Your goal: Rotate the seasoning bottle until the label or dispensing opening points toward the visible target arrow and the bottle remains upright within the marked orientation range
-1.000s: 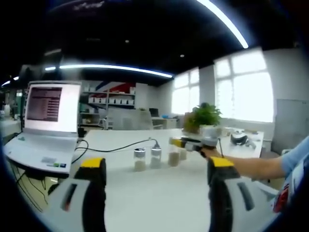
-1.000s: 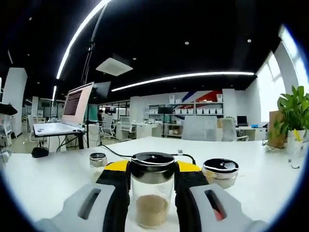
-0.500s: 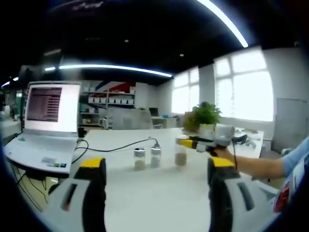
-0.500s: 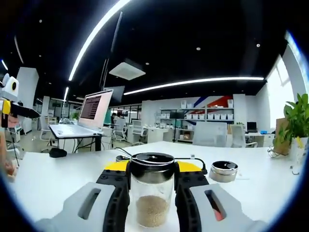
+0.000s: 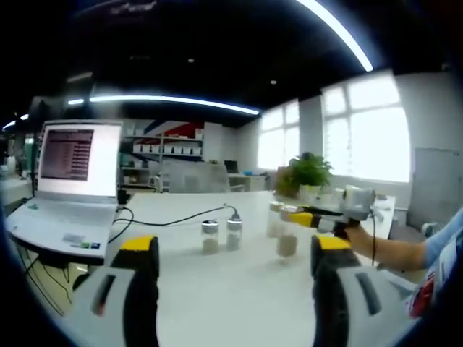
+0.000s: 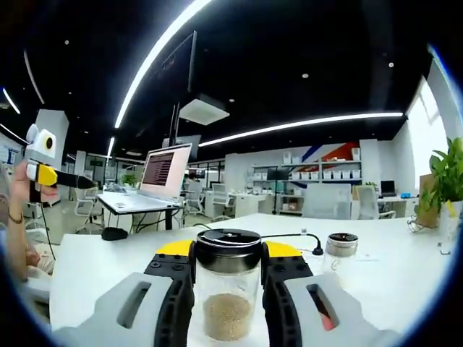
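**Bottle clamped upright between the right gripper's jaws, above the desk**

Nearest in the right gripper view, the right gripper [image 6: 228, 289] has its two jaws closed against the sides of the seasoning bottle [image 6: 228, 289]. The yellow-tipped fingers [image 6: 173, 271] press the glass on either side, just under the dark round lid, and the bottle stands straight up between them, centred in the gap. The jar is clear, with pale grainy seasoning filling its lower part. No label or arrow can be made out on it from here.

In the left gripper view, the left gripper [image 5: 231, 253] stands with its jaws wide apart and nothing between them, over the near part of the white desk [image 5: 217, 303]. Beyond them the right gripper [image 5: 318, 218] comes in from the right, held in a person's hand [image 5: 347, 233], with the seasoning bottle [image 5: 287, 238] gripped at its tip. Whether the bottle's base touches the desk top, I cannot tell.

Farther in, toward the middle of the desk, two more small jars [image 5: 221, 236] stand side by side, upright, well apart from the held bottle. A black cable [image 5: 173, 220] runs across the top behind them. An open laptop [image 5: 69, 181] sits at the desk's left edge with its screen lit. A potted plant [image 5: 307, 173] stands at the far right corner, before the bright windows.
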Tool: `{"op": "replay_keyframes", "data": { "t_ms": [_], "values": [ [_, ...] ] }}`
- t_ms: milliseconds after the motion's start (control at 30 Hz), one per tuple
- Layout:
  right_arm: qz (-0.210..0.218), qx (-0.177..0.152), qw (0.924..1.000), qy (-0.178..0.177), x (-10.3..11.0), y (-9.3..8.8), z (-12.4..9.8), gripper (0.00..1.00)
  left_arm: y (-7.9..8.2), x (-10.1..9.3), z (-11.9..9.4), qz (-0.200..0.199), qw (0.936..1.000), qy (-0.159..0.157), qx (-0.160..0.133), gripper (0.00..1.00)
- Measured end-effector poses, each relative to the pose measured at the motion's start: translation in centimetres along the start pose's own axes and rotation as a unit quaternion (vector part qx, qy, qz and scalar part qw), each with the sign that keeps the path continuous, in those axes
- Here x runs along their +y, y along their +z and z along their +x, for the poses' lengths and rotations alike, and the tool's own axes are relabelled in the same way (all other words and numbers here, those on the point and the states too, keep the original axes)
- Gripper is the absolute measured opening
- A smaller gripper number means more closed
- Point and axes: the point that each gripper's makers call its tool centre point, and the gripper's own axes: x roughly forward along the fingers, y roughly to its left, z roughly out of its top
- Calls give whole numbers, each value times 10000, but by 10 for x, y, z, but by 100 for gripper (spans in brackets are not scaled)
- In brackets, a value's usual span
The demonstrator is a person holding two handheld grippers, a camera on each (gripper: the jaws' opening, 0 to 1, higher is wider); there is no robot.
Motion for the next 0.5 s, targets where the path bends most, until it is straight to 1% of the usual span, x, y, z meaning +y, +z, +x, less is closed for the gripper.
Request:
{"op": "replay_keyframes", "data": {
  "t_ms": [133, 233, 500],
  "values": [
    [63, -16, 9999, 107, 9, -1, -12, 33, -2, -2, 1, 2, 10000, -9, 33, 91],
    [104, -57, 9999, 126, 13, -2, -17, 33, -3, -4, 2, 4, 10000, -50, 59, 91],
    [249, -28, 9995, 175, 21, -11, -20, 33, -2, -3, 2, 5, 10000, -44, 59, 91]
  ]
}}
